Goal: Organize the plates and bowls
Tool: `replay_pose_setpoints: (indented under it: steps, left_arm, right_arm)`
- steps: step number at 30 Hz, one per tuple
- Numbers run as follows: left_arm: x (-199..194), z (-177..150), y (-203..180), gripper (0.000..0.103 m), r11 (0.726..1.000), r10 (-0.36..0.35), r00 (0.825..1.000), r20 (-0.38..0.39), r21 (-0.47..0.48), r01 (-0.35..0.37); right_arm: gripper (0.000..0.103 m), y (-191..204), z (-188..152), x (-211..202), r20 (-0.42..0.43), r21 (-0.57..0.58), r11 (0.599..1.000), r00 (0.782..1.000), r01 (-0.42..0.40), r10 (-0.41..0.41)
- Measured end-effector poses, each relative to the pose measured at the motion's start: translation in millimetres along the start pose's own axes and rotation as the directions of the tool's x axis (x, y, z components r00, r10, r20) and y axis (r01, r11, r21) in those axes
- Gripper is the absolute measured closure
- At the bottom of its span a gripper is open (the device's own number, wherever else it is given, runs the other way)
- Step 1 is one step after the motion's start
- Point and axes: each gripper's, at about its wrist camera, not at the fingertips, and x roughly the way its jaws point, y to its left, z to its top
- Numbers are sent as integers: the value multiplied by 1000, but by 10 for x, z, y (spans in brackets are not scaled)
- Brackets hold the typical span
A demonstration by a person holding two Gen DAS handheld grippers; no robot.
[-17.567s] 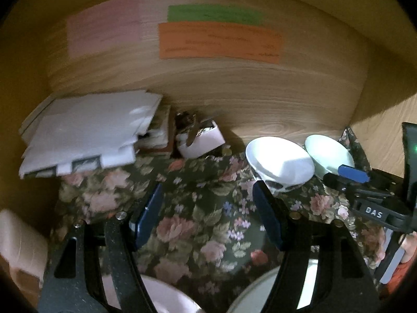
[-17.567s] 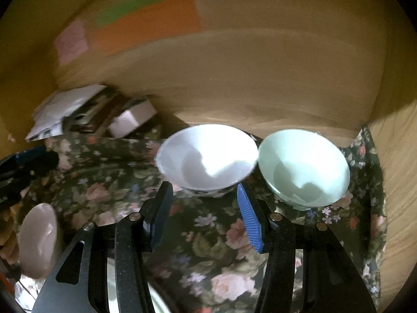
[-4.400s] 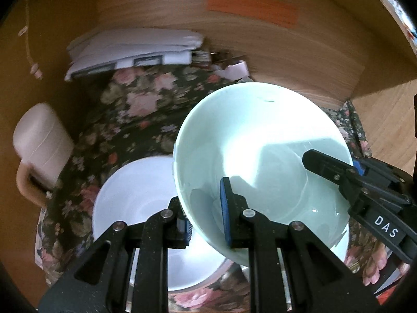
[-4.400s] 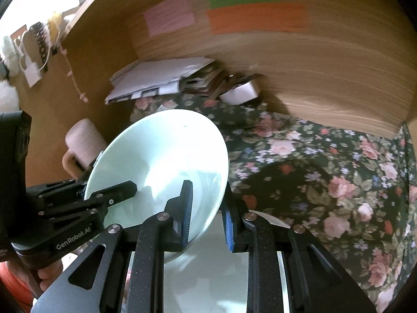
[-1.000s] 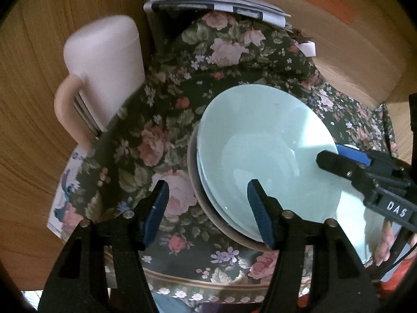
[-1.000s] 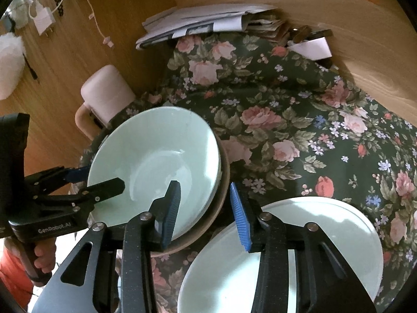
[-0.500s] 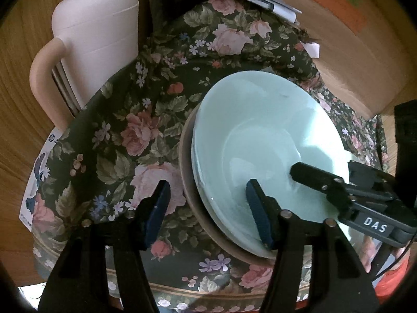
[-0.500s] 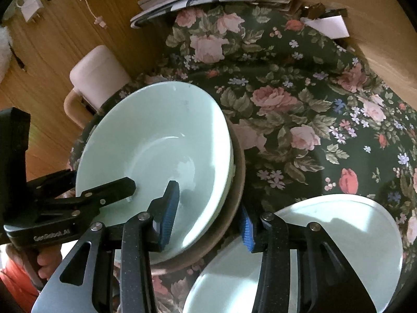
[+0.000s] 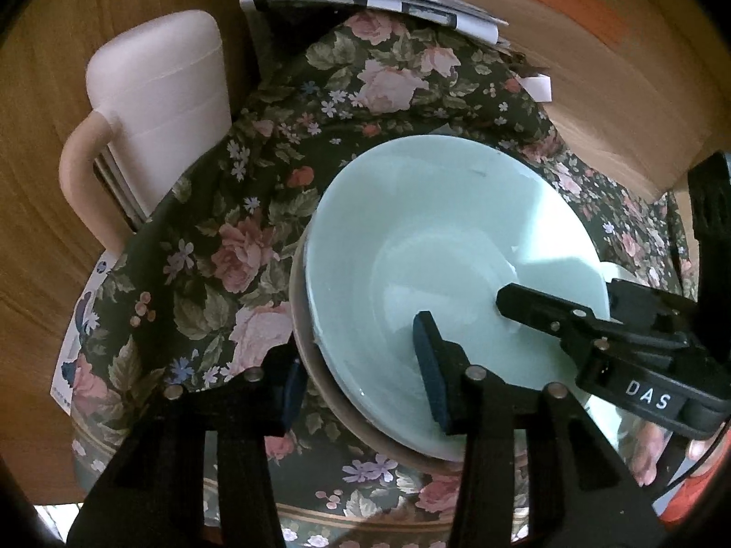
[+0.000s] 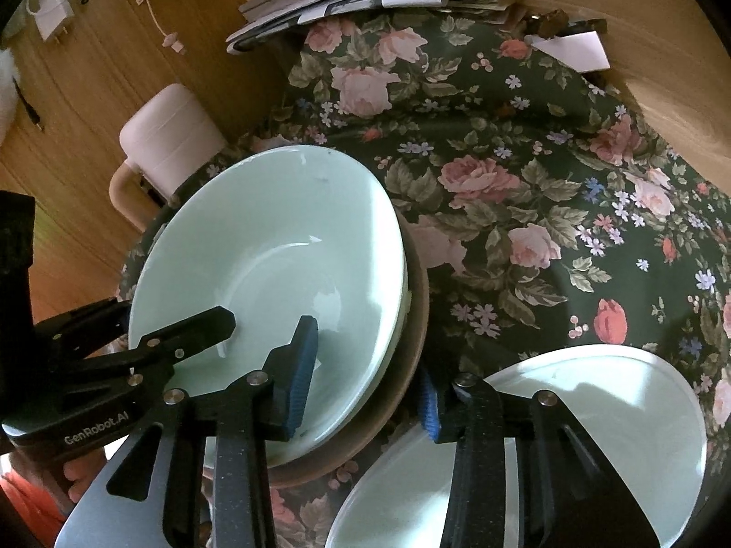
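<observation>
The pale green ceramic bowl (image 9: 434, 251) lies on top of a nested stack, whose lowest piece is a brown round dish (image 9: 304, 356). The stack rests on the floral dark cloth (image 9: 228, 228) that covers the bench.

The left hand-held gripper (image 9: 356, 379) straddles the rim of the stack at about 7 o'clock, one pad inside the bowl and one outside the brown dish. Its jaws have just been closing with this rim between them, but it cannot be told whether the pads already press. The right hand-held gripper (image 10: 365, 379) straddles the opposite rim in the same way, and its grip also cannot be judged.

The main risk is probably an uneven hold. If one side clamps only the top bowl and the other side takes the whole stack, a lift may tilt the pieces, and glazed bowls slide easily on each other. A hard squeeze on the thin rims may chip them.

The pink-white plastic jug (image 9: 160, 77) stands at 10 o'clock of the stack, and a wide pale green plate (image 10: 594, 411) lies just beside it at 4 o'clock. A sideways move may knock either one.
</observation>
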Motion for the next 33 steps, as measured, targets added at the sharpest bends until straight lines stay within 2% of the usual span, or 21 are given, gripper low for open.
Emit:
replay_pose_setpoints:
  steps: [5, 9, 21, 33]
  left_arm:
    - [-42, 9, -39, 59, 1000, 1, 1000, 7, -16, -1]
    - [-102, 7, -118, 59, 1000, 6, 999, 42, 8, -6]
    - [-341, 136, -362, 59, 999, -37, 993, 112, 27, 34]
    - [-476, 153, -735, 59, 994, -84, 988, 133, 81, 73]
  right_arm:
    - [68, -32, -22, -42, 1, 33, 999, 1000, -16, 16]
    - [68, -64, -28, -142, 25, 45, 999, 1000, -15, 14]
    - [68, -200, -6, -616, 115, 64, 998, 993, -11, 3]
    - [68, -373, -72, -1033, 184, 95, 995, 981, 35, -52]
